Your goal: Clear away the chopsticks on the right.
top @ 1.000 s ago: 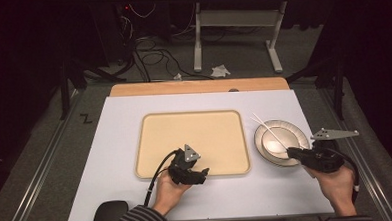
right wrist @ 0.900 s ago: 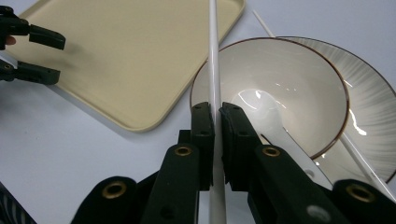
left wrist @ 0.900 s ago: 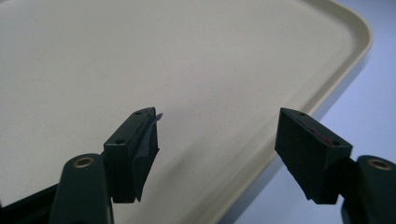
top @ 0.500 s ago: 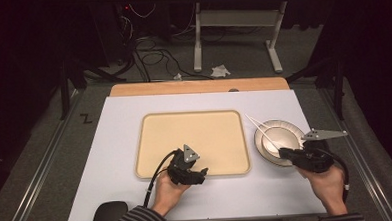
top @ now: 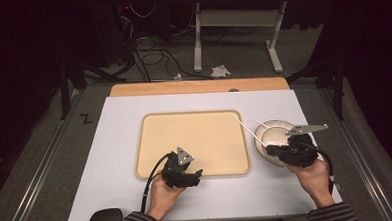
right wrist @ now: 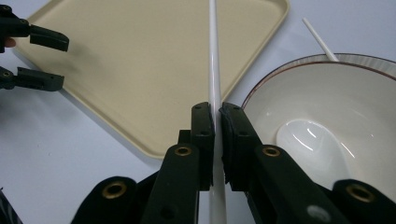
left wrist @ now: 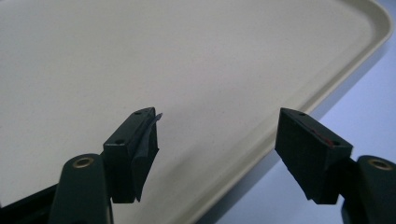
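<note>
My right gripper (right wrist: 215, 109) is shut on a thin white chopstick (right wrist: 214, 60), which slants up and left from the jaws over the beige tray's (right wrist: 154, 60) right edge. In the high view the right gripper (top: 271, 149) sits at the near left rim of a white bowl (top: 277, 132), and the held chopstick (top: 247, 129) reaches toward the tray (top: 193, 140). A second chopstick (right wrist: 320, 39) lies against the bowl's (right wrist: 336, 116) far rim. My left gripper (left wrist: 217, 135) stands open with nothing between its jaws, low over the tray's (left wrist: 140, 56) near edge.
The tray lies on a pale mat (top: 116, 159) that covers the table, with a wooden strip (top: 198, 86) at the far edge. Beyond the table are floor cables and a desk frame (top: 235, 18). The left gripper (right wrist: 42, 58) shows at the top left of the right gripper view.
The right gripper has moved left with the chopstick, so the stick's tip now reaches over the tray's right edge. The left gripper has stayed put.
</note>
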A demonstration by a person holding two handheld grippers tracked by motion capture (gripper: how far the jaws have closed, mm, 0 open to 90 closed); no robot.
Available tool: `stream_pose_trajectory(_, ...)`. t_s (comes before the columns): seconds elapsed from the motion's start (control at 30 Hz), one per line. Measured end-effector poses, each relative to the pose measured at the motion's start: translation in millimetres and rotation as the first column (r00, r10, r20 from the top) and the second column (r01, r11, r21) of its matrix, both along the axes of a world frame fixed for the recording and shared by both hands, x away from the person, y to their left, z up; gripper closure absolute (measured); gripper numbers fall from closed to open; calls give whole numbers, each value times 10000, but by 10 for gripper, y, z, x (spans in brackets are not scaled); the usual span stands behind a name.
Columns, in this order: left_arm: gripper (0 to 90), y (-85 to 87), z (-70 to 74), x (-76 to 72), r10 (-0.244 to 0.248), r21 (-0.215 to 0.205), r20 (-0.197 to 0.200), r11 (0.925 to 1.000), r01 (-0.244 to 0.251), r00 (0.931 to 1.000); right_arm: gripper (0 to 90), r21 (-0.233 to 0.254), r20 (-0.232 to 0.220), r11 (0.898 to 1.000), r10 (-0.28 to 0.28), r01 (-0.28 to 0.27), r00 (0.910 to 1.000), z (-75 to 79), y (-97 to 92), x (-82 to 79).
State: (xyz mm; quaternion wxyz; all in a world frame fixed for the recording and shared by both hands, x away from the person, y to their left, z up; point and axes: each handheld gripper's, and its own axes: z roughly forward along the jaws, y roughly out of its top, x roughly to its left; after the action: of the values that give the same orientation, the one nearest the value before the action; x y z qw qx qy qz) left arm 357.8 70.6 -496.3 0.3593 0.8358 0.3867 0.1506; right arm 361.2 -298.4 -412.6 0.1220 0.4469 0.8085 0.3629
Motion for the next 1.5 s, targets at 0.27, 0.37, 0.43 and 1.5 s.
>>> stream_pose_trajectory(0.27,301,68,0,-44,220,61,12,9997,-220,9998,856,14,-89,9996,270,-269,9996,-42,148,96)
stream_pose_trajectory(0.37,301,98,-3,-67,363,3,-34,9993,-363,9993,856,1,-100,9990,454,-454,9989,-60,202,144)
stream_pose_trajectory(0.43,301,127,-6,-86,463,-1,-52,9989,-463,9989,856,-25,-126,9983,585,-586,9982,-67,238,179)
stream_pose_trajectory(1.5,293,500,-20,-383,2086,-44,-201,9780,-2087,9778,856,-411,-390,9884,1445,-1461,9887,-285,824,662)
